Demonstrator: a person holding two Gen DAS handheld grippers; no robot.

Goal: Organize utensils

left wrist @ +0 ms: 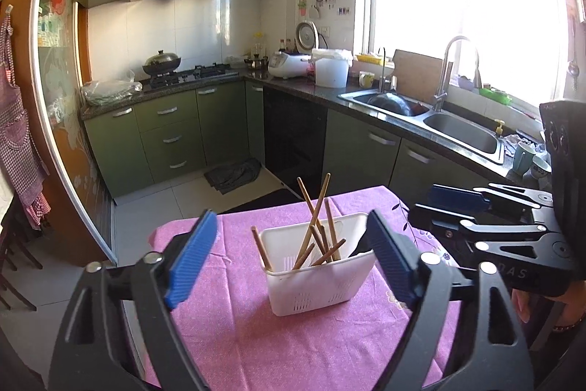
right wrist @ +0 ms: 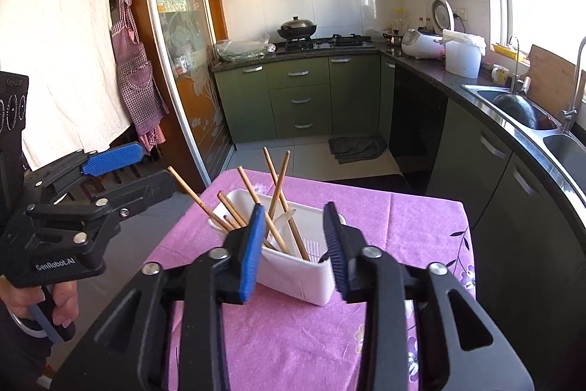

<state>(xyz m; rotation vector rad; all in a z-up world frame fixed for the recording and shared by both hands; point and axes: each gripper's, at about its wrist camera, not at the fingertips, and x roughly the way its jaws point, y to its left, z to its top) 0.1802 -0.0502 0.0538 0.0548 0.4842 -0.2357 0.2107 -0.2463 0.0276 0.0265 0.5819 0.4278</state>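
left gripper (left wrist: 293, 266): jaws wide, empty | right gripper (right wrist: 295, 251): jaws apart, empty | chopsticks (left wrist: 322, 229) upright in white basket (left wrist: 315, 288), table (left wrist: 256, 336) centre

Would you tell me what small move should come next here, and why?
Probably ease the right gripper forward onto one chopstick: its jaws stand open and empty just short of the white basket, where the chopsticks lean crisscrossed.

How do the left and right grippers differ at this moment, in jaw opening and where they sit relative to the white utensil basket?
The left gripper stands wide open, its jaws spanning the whole white basket; the right gripper is open more narrowly, framing only one end of it. The left approaches the basket's long side, the right its short end. Both are empty, touch nothing, have blue pads, and point at the wooden chopsticks.
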